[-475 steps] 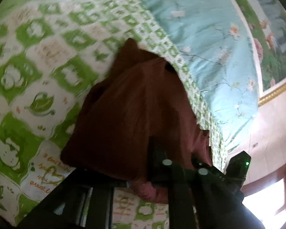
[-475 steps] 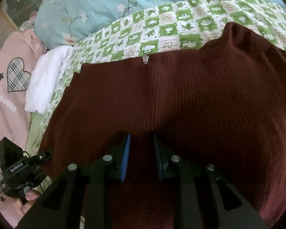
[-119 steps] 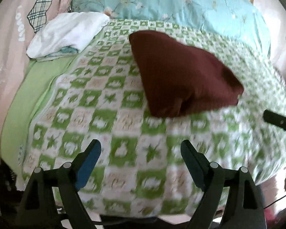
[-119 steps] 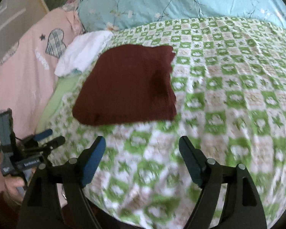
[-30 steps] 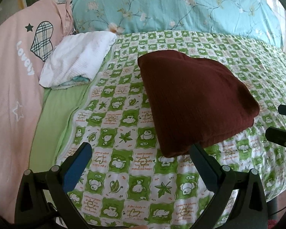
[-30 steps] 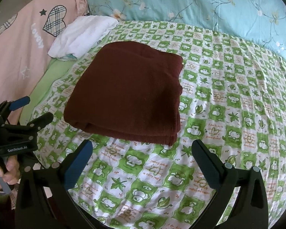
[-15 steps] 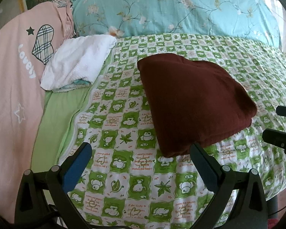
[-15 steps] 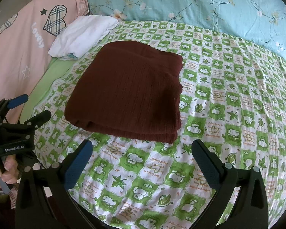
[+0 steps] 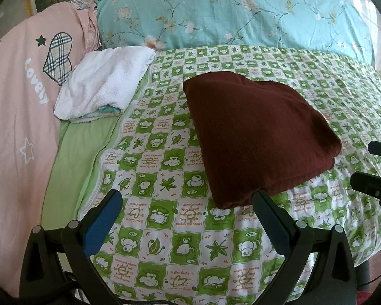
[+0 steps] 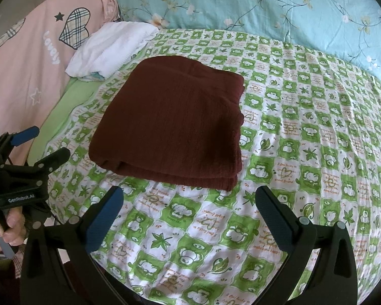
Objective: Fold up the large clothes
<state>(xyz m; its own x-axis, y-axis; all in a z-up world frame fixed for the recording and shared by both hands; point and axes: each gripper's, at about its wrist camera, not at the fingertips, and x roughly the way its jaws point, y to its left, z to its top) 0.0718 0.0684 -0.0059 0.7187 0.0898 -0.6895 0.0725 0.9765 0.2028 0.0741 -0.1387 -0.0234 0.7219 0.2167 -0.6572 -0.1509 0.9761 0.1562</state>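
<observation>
A dark red knitted garment [image 9: 256, 132] lies folded into a thick rectangle on the green-and-white checked bedspread [image 9: 165, 228]. In the right wrist view the same garment [image 10: 175, 119] sits just beyond the fingertips. My left gripper [image 9: 188, 203] is open and empty, held near the bed's front edge, short of the garment's near corner. My right gripper [image 10: 190, 200] is also open and empty, a little in front of the garment's folded edge. The left gripper [image 10: 38, 150] appears at the left of the right wrist view, held by a hand [image 10: 5, 228].
A folded white towel [image 9: 104, 81] lies at the bedspread's far left corner. A pink quilt [image 9: 15, 96] covers the left side and a large blue floral pillow [image 9: 241, 12] lies along the back. The right gripper's fingers [image 9: 373, 185] show at the right edge.
Both grippers have stayed open and nearly still over the last second. The garment lies as before, fully folded, after being spread out earlier.
</observation>
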